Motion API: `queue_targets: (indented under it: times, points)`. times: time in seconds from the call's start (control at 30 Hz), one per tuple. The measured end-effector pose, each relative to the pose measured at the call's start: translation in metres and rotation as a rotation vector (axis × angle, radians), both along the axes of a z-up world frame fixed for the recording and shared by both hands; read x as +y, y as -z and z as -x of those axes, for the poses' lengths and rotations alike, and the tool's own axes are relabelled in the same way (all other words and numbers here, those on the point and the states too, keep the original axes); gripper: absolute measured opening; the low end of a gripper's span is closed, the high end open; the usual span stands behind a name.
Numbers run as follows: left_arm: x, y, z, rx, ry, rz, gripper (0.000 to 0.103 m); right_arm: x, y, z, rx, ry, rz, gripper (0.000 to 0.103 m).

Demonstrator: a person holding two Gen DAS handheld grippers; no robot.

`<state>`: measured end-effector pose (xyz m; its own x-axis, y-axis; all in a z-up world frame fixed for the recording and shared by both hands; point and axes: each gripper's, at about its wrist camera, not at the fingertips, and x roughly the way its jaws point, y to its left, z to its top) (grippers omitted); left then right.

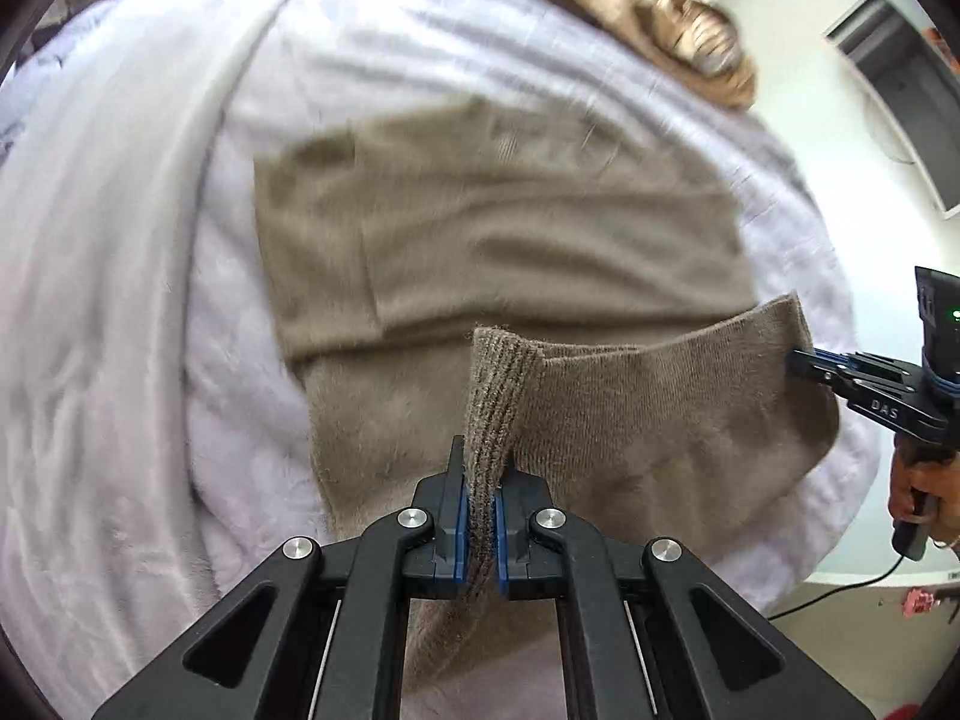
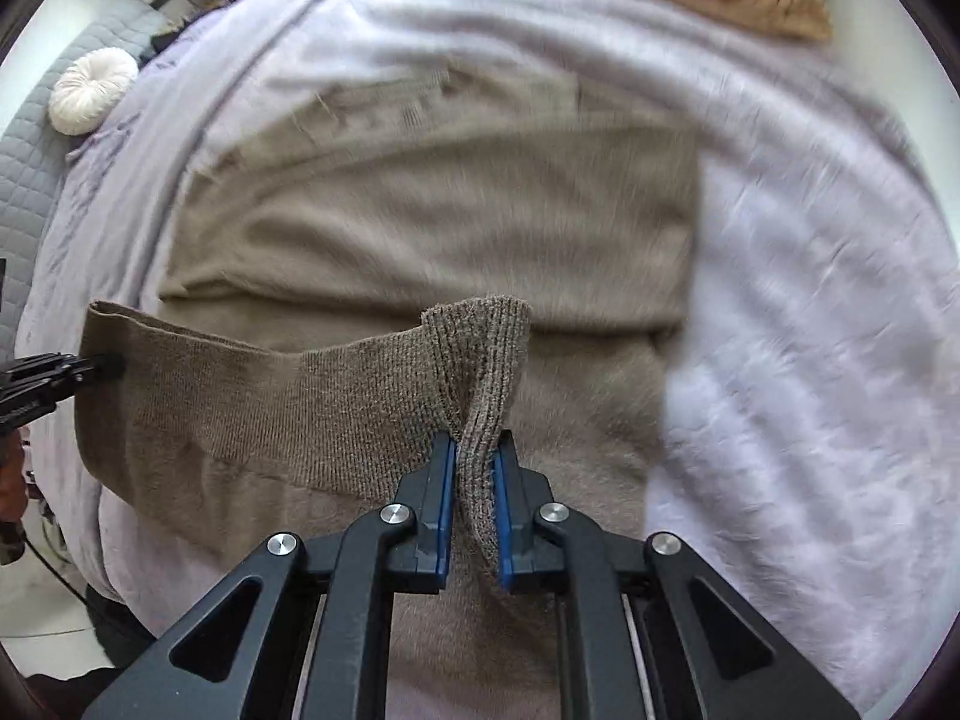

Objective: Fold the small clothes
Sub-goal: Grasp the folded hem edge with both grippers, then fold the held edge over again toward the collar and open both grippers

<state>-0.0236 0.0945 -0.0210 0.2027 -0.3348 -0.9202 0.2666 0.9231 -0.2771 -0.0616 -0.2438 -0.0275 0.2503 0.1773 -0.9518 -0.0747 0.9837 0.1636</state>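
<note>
A taupe knit sweater [image 1: 504,228] lies on a pale lilac blanket [image 1: 120,300], its sleeves folded in. My left gripper [image 1: 480,480] is shut on the ribbed hem at the left corner and lifts it off the bed. My right gripper [image 2: 475,468] is shut on the ribbed hem [image 2: 480,360] at the other corner. The hem hangs stretched between the two grippers above the sweater's body [image 2: 444,216]. The right gripper also shows at the right edge of the left wrist view [image 1: 804,360]; the left gripper shows at the left edge of the right wrist view [image 2: 102,367].
A brown patterned cloth [image 1: 690,24] lies at the far edge of the bed. A white round cushion [image 2: 93,90] sits on a grey quilted surface to the far left. The lilac blanket [image 2: 810,300] spreads around the sweater. White floor [image 1: 852,132] lies to the right of the bed.
</note>
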Motion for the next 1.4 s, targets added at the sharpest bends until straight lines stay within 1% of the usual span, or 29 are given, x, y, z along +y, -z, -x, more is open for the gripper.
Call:
queue_targets:
  times: [0.1, 0.2, 0.3, 0.37, 0.47, 0.6, 0.7, 0.77, 0.83, 0.87, 0.9, 0.93, 0.97, 1.0, 1.03, 1.07, 1.1, 1.13, 1.17, 1.23, 1.27, 1.3, 1.37, 1.4]
  points:
    - [0.002, -0.031, -0.011, -0.079, -0.013, 0.015, 0.007, -0.002, -0.031, -0.005, -0.079, -0.004, 0.02, 0.012]
    - [0.005, -0.056, -0.032, -0.161, -0.039, 0.029, 0.007, -0.006, -0.06, -0.026, -0.155, -0.011, 0.014, 0.012]
    - [0.006, -0.064, -0.062, -0.231, -0.056, 0.02, 0.007, -0.007, -0.079, -0.054, -0.221, -0.024, 0.025, 0.012]
    - [0.003, -0.06, -0.085, -0.25, -0.07, 0.011, 0.007, -0.004, -0.083, -0.08, -0.253, -0.033, 0.037, 0.012]
    - [-0.003, -0.04, -0.122, -0.254, -0.085, -0.02, 0.007, -0.005, -0.073, -0.112, -0.255, -0.028, 0.037, 0.012]
    - [-0.014, 0.008, -0.166, -0.209, -0.09, -0.084, 0.007, -0.008, -0.033, -0.155, -0.21, -0.013, 0.039, 0.012]
    - [-0.023, 0.05, -0.186, -0.169, -0.102, -0.138, 0.007, -0.01, 0.006, -0.177, -0.152, 0.0, 0.054, 0.012]
    - [-0.022, 0.068, -0.185, -0.149, -0.112, -0.159, 0.008, -0.012, 0.033, -0.189, -0.114, 0.01, 0.073, 0.012]
    - [-0.02, 0.086, -0.191, -0.125, -0.123, -0.186, 0.008, -0.015, 0.05, -0.196, -0.09, 0.028, 0.066, 0.012]
    - [-0.018, 0.091, -0.193, -0.12, -0.131, -0.205, 0.008, -0.016, 0.056, -0.198, -0.079, 0.04, 0.059, 0.013]
    - [-0.016, 0.096, -0.194, -0.122, -0.142, -0.225, 0.01, -0.019, 0.062, -0.2, -0.069, 0.054, 0.049, 0.013]
    - [-0.012, 0.099, -0.196, -0.12, -0.156, -0.244, 0.017, -0.022, 0.065, -0.202, -0.058, 0.069, 0.03, 0.014]
    - [-0.009, 0.098, -0.196, -0.125, -0.169, -0.262, 0.021, -0.025, 0.066, -0.203, -0.051, 0.082, 0.015, 0.014]
    - [-0.005, 0.094, -0.196, -0.137, -0.186, -0.293, 0.028, -0.029, 0.066, -0.204, -0.043, 0.102, -0.001, 0.015]
    - [0.001, 0.089, -0.196, -0.152, -0.202, -0.322, 0.031, -0.033, 0.063, -0.204, -0.039, 0.125, -0.017, 0.016]
    - [0.006, 0.085, -0.195, -0.161, -0.216, -0.34, 0.031, -0.039, 0.058, -0.202, -0.046, 0.161, -0.006, 0.016]
    - [0.013, 0.079, -0.194, -0.164, -0.232, -0.356, 0.031, -0.045, 0.054, -0.202, -0.052, 0.194, 0.046, 0.017]
    - [0.02, 0.074, -0.192, -0.158, -0.244, -0.352, 0.031, -0.051, 0.051, -0.199, -0.053, 0.223, 0.074, 0.017]
    - [0.027, 0.069, -0.19, -0.151, -0.251, -0.323, 0.031, -0.061, 0.045, -0.196, -0.054, 0.265, 0.067, 0.017]
    - [0.038, 0.056, -0.182, -0.131, -0.252, -0.213, 0.031, -0.074, 0.034, -0.188, -0.07, 0.305, -0.012, 0.017]
    - [0.039, 0.052, -0.177, -0.118, -0.24, -0.162, 0.031, -0.076, 0.029, -0.183, -0.081, 0.303, -0.053, 0.016]
    - [0.038, 0.05, -0.171, -0.097, -0.218, -0.09, 0.031, -0.073, 0.025, -0.175, -0.091, 0.281, -0.101, 0.016]
    - [0.028, 0.053, -0.163, -0.064, -0.185, -0.008, 0.031, -0.061, 0.025, -0.162, -0.091, 0.222, -0.163, 0.016]
    - [0.022, 0.057, -0.161, -0.049, -0.172, 0.014, 0.031, -0.055, 0.027, -0.158, -0.082, 0.204, -0.177, 0.016]
